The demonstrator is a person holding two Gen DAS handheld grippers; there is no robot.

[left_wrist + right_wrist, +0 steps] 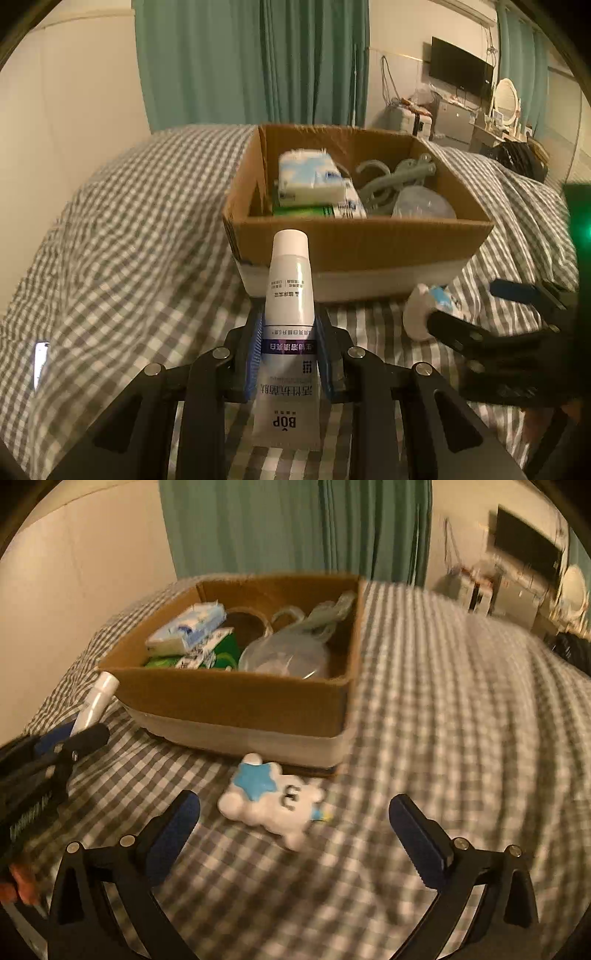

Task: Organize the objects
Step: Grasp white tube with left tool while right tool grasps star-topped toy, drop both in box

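Left wrist view: a checked bed [122, 236] carries an open cardboard box [354, 240] straight ahead of the left claw [289, 354], holding tissue packs, a clear bowl and grey hangers. The left claw is clamped on a white toothpaste tube [290, 295], long axis running away from the claw, cap toward the box. The right claw [293, 834] gapes wide with nothing held; a white plush toy [271, 799] with a blue star lies between and just ahead of its fingers, near the box.
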